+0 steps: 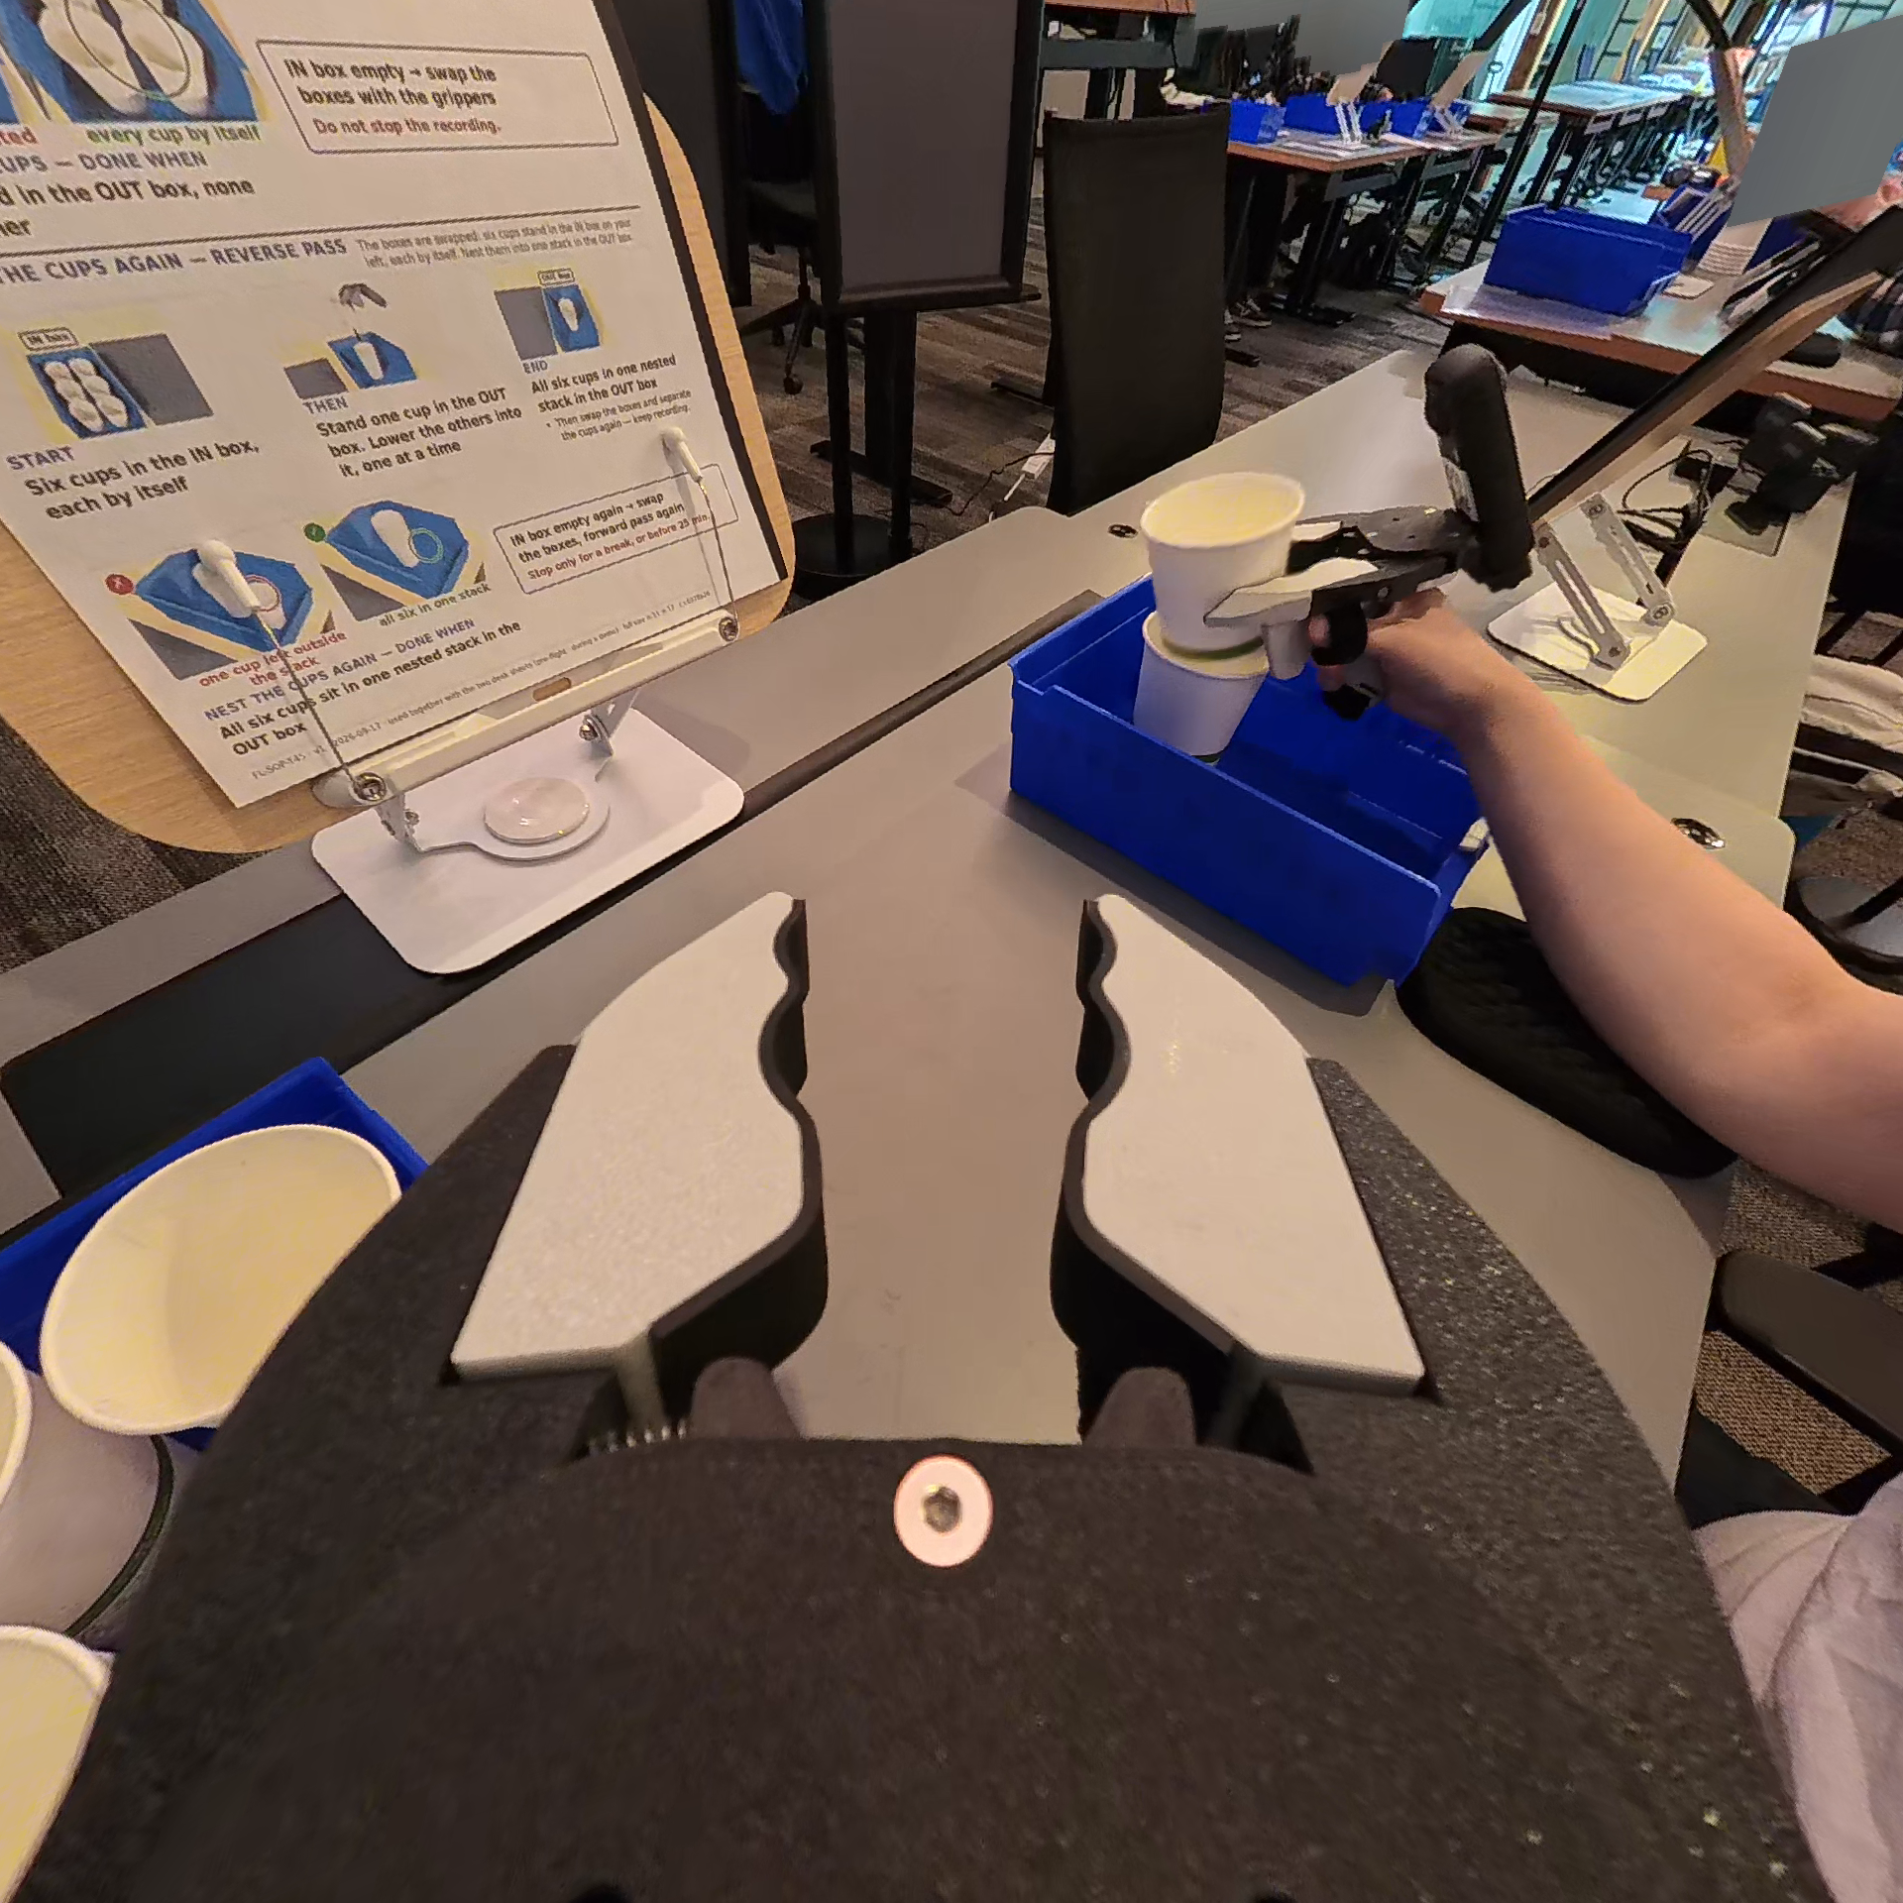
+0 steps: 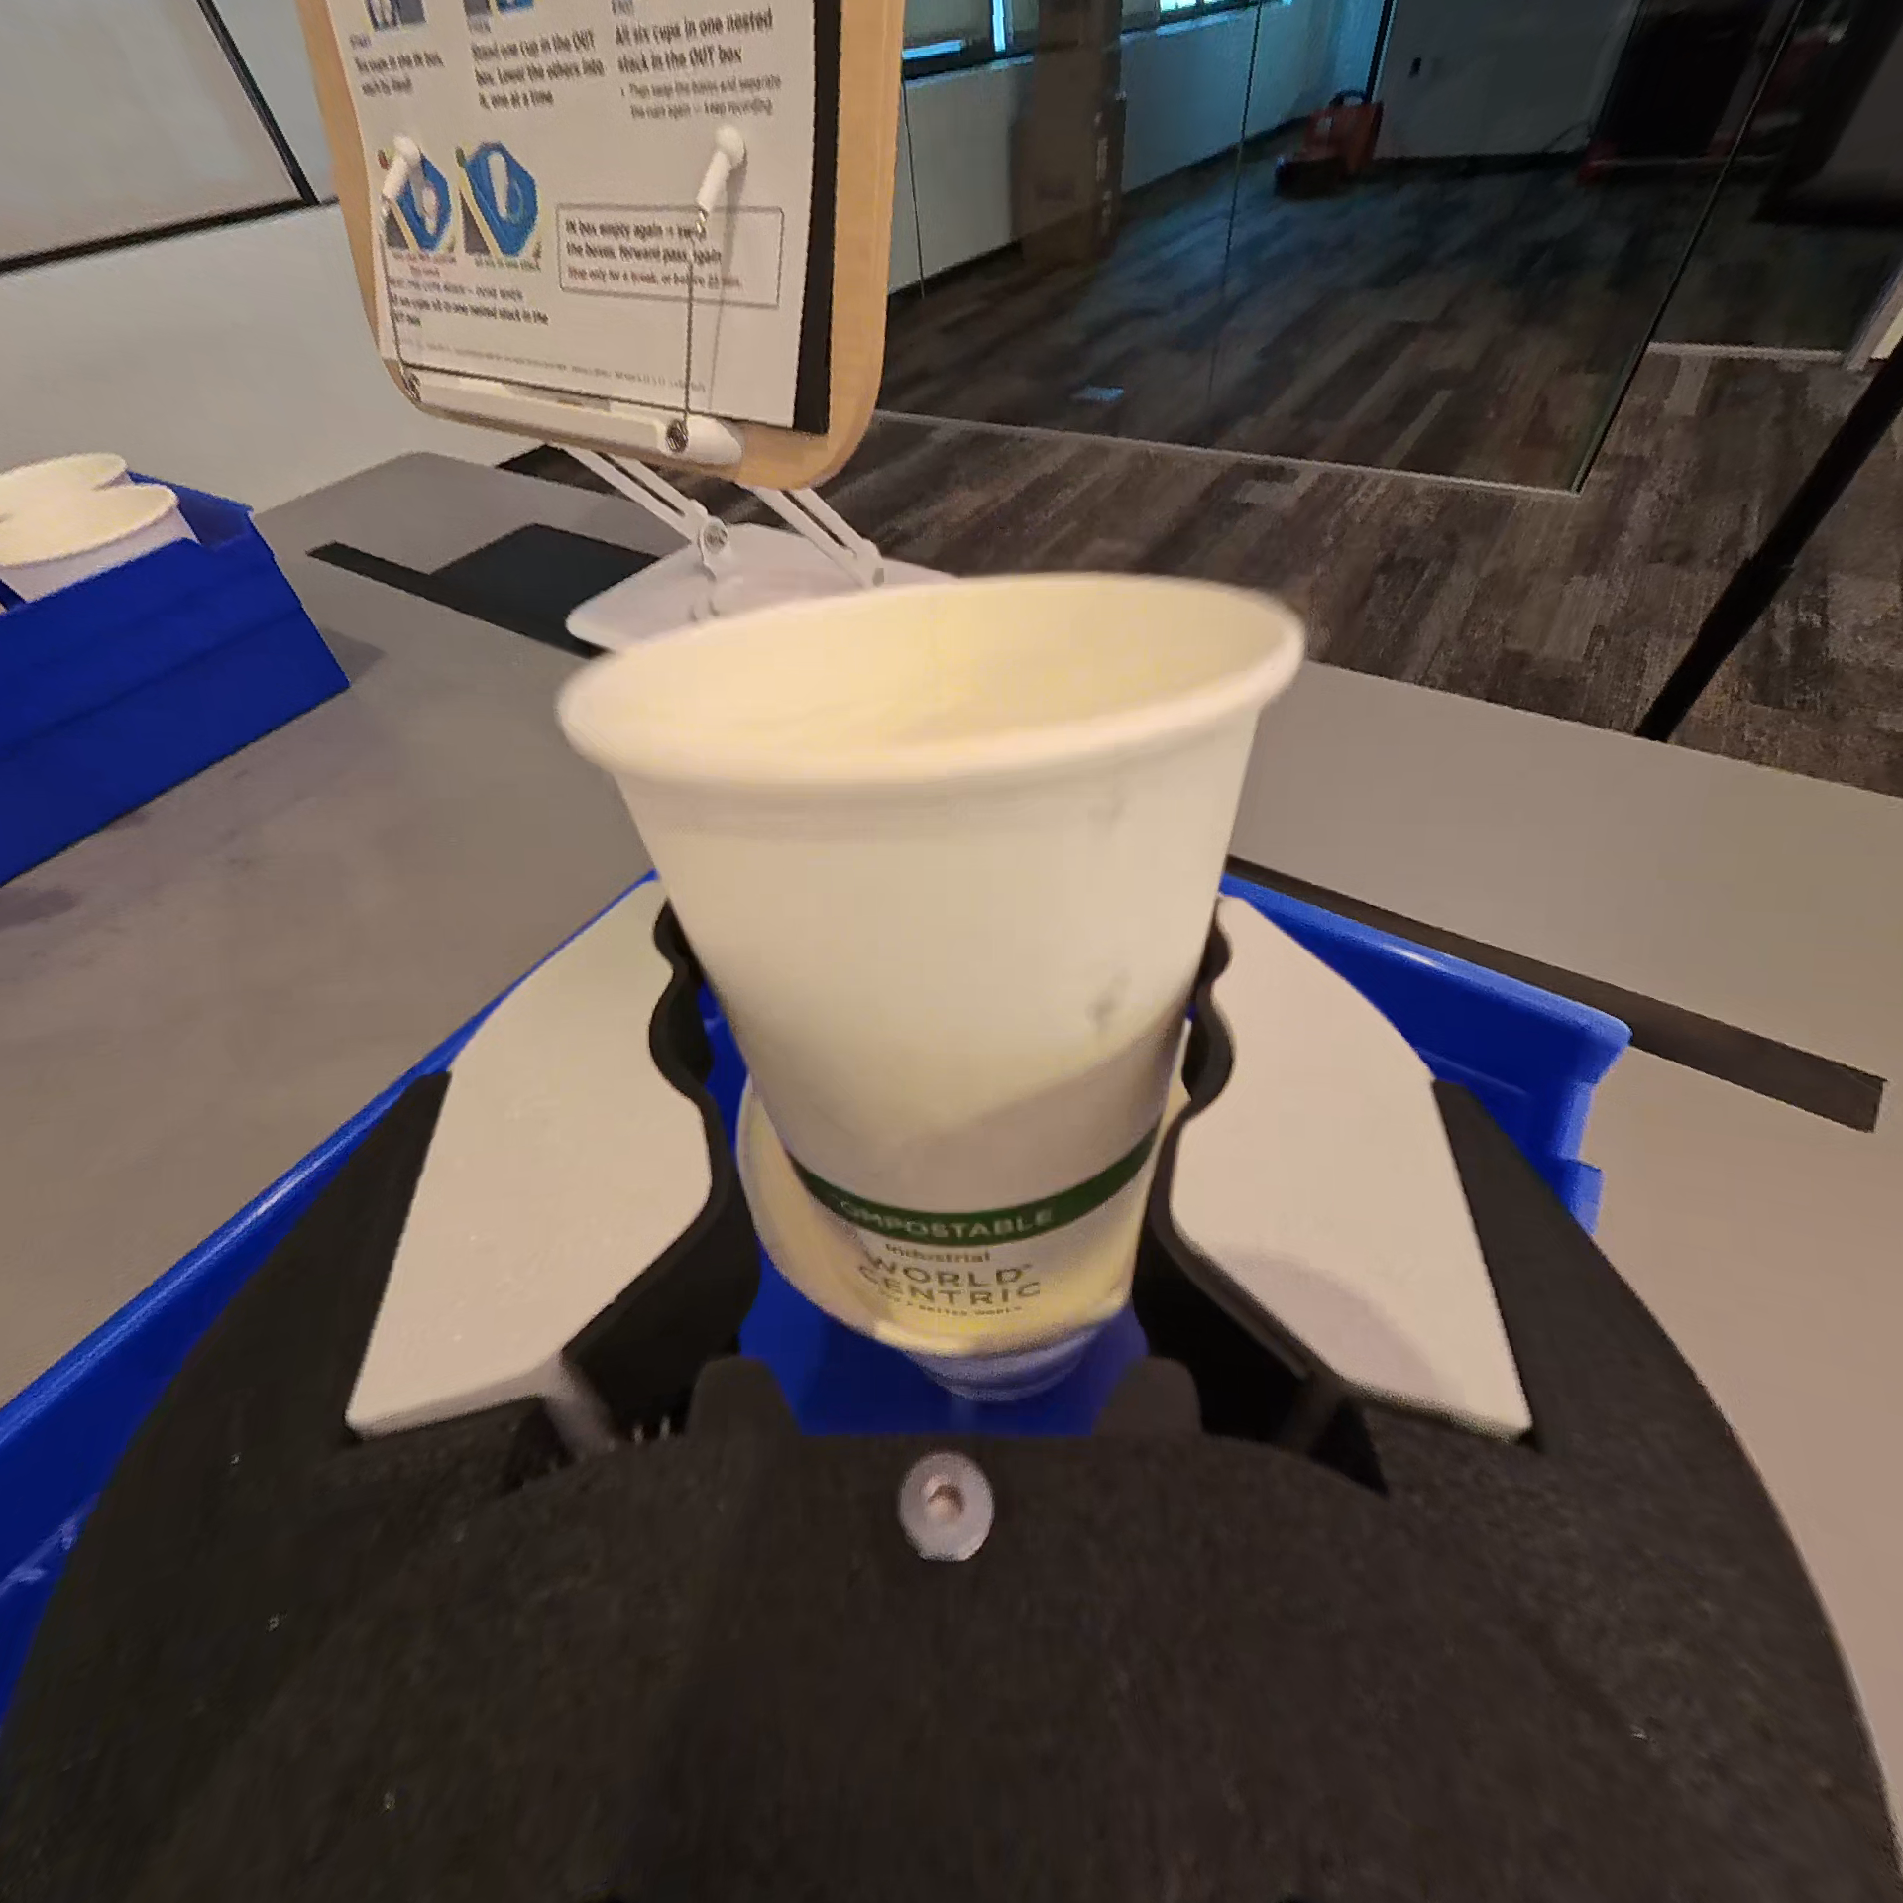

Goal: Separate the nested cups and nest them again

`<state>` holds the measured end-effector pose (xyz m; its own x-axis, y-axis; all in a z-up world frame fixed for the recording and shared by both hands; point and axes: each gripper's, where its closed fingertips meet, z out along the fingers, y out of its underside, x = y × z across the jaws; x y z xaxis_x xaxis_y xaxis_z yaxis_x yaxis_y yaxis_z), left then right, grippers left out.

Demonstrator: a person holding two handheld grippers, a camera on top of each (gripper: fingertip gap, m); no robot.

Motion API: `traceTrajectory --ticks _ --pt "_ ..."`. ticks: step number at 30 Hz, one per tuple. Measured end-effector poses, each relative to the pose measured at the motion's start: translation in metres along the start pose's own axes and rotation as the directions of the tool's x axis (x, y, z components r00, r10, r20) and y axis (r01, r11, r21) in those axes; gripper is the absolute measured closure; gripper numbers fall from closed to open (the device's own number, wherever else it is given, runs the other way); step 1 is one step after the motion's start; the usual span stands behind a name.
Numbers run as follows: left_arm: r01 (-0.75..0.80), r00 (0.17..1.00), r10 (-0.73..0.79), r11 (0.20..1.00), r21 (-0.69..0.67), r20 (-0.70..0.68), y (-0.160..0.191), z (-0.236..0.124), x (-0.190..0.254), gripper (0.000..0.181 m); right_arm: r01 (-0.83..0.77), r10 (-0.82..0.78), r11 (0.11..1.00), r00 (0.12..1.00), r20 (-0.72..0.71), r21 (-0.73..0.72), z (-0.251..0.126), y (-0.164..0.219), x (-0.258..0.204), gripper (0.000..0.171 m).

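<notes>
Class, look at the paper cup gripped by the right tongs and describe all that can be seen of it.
The held cup is white paper with a rolled rim and a green band near its base, printed below. It looks empty and tilts slightly. The right tongs pinch its lower wall from both sides. Its base enters a second white cup standing in the blue bin; how deep it sits is unclear.

Bare table [image 1: 927, 927] lies ahead of my spread left gripper [image 1: 939, 1014]; the stand [image 1: 525, 824] blocks left, the blue bin [image 1: 1236, 844] right.
</notes>
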<state>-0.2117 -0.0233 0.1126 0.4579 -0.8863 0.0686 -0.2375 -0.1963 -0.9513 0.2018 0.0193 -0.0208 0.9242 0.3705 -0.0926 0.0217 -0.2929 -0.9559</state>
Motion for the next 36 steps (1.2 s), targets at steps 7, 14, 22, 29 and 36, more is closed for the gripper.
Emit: traceTrajectory --ticks 7,14,22,29,36 --pt "-0.002 1.0 0.002 1.0 0.01 0.003 -0.002 -0.004 0.0 0.132 0.046 -0.053 0.986 0.998 -0.038 -0.161 -0.009 0.018 0.006 0.066" --pt "-0.014 0.978 0.034 0.995 -0.101 0.204 0.016 -0.033 -0.045 0.13 0.102 -0.117 0.969 0.991 -0.057 -0.224 -0.026 0.011 0.001 0.054" --pt "0.035 0.927 0.185 0.824 -0.566 0.326 0.114 -0.101 -0.097 0.14 0.191 -0.193 0.978 0.981 -0.017 -0.081 -0.041 -0.036 -0.03 0.058" --pt "-0.187 0.907 0.408 0.615 -0.766 0.106 0.155 -0.068 -0.101 0.131 0.197 -0.195 0.976 0.98 0.033 -0.087 -0.036 -0.033 -0.041 0.059" --pt "-0.173 0.903 0.428 0.46 -0.871 0.047 0.189 -0.042 -0.118 0.136 0.185 -0.181 0.979 0.982 0.051 -0.087 -0.034 -0.031 -0.04 0.059"
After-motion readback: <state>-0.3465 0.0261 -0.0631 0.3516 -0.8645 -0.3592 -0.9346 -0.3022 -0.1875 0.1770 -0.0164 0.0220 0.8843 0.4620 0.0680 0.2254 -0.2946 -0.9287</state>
